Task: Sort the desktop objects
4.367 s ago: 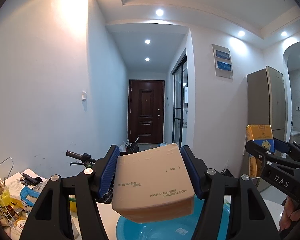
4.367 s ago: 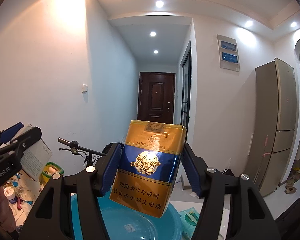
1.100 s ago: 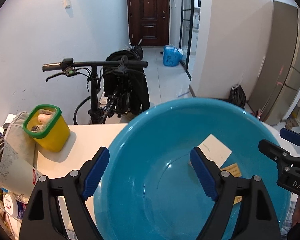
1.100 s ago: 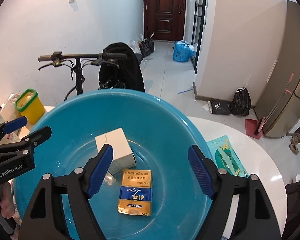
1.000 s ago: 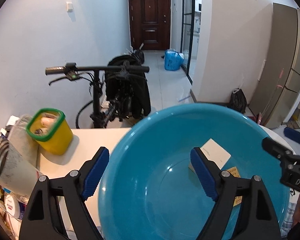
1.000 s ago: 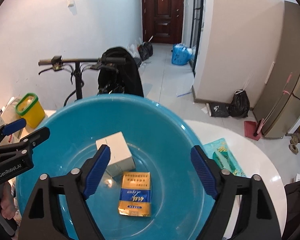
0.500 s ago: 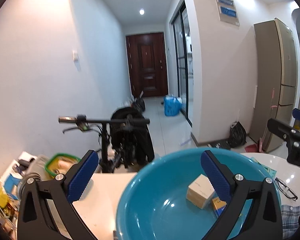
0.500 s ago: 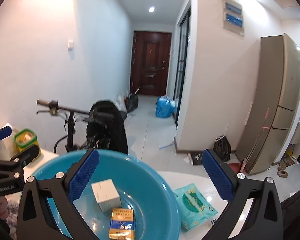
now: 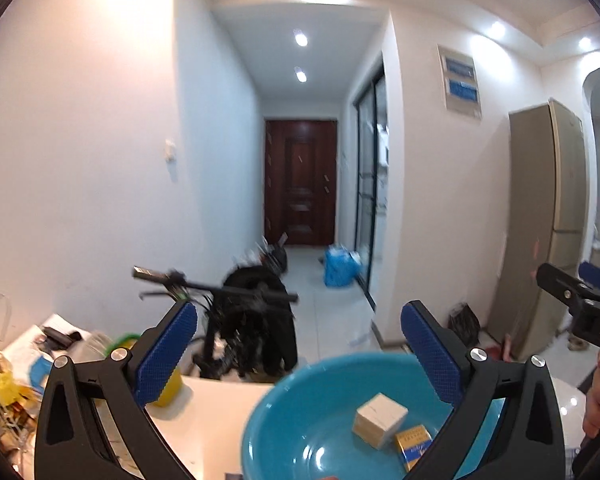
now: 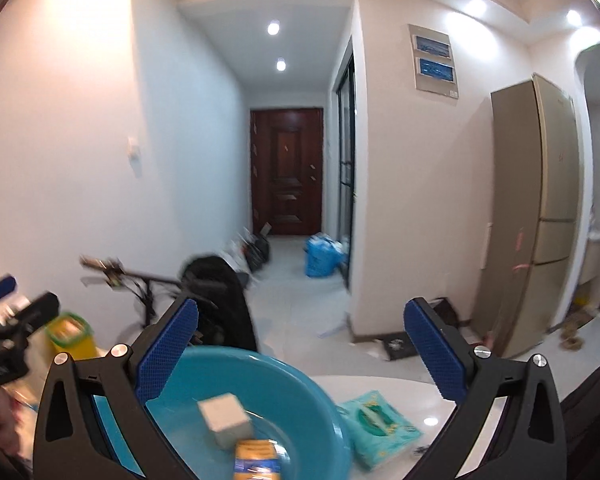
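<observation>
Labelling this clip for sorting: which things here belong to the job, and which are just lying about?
Job: blue basin, white box and gold-blue pack inside it; open left gripper, open right gripper.

Lying about: teal tissue pack, yellow cup, bicycle, fridge.

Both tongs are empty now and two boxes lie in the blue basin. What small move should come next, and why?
Probably swing the right tongs, jaws wide open, down toward the teal tissue pack on the white table beside the blue basin. The white box and cigarette pack already lie inside; the left tongs are also open and empty.
</observation>
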`<state>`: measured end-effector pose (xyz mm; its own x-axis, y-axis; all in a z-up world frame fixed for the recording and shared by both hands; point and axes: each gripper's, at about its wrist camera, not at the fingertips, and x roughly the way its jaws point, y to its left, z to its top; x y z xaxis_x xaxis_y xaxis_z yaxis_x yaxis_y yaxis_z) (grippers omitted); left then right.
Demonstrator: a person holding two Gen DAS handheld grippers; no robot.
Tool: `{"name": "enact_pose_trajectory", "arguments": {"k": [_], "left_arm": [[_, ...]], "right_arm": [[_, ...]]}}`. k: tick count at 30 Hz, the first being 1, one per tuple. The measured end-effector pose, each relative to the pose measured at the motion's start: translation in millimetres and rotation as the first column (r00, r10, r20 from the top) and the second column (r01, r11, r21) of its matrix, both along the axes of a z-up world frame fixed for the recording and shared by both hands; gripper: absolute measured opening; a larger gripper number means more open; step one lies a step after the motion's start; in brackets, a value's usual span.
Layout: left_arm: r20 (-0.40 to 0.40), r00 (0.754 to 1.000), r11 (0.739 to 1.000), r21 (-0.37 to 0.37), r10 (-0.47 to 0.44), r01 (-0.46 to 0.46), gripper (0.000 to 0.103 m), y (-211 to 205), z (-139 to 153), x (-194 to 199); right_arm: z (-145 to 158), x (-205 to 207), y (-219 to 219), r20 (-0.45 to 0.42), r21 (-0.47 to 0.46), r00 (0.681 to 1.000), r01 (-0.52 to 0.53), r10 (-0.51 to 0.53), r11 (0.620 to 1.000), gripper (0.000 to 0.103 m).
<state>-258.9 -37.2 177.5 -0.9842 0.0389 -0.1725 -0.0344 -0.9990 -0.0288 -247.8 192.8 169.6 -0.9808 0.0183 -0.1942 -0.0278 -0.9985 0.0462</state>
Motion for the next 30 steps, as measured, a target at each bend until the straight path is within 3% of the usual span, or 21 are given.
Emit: {"name": "enact_pose_trajectory", "arguments": {"k": [4,13,16,20,22,27,30], "left_arm": [[-0.024,1.000,1.000,0.012,-0.012,0.012,0.103,-4.8,18.6,26.5],[-0.164,0.986,0.999,0.039,-0.012,0.019,0.103,-13.9,46.5,92.5],[-0.208,0.978,0.999,0.040,-0.006,0.014,0.103,-16.8,53.2,113.6],[-0.268,0.963,0.996,0.085,-0.008,0.032,0.103,-27.3,59.3,138.6],[-0.277,0.961,0.991,0.130,0.009,0.028,0.103,-36.9,60.8,144.1],[-0.276,0.960,0.987,0.160,0.037,0.008,0.103,-49.1,61.7,140.2],[-0.244,0.969,0.978,0.191,-0.031,0.079,0.103,-56.4,61.1,138.4]], "right_arm": [[11.2,22.7,0.5,-0.055,-0.018,0.998,-0.038,0.037,0.999,0.103],[31.7,74.1,-12.4,-0.186,0.029,0.982,0.017,-0.011,0.999,0.103],[41.8,99.7,-22.8,-0.260,0.041,0.963,0.090,-0.076,0.995,0.103],[52.5,139.4,-30.2,-0.350,0.043,0.936,0.067,-0.048,0.997,0.103],[55.7,152.2,-32.3,-0.374,0.039,0.926,0.056,-0.037,0.998,0.103],[60.3,173.2,-38.8,-0.416,0.057,0.908,0.088,-0.057,0.994,0.103],[62.7,179.2,-39.5,-0.424,0.052,0.905,0.070,-0.041,0.996,0.103]]}}
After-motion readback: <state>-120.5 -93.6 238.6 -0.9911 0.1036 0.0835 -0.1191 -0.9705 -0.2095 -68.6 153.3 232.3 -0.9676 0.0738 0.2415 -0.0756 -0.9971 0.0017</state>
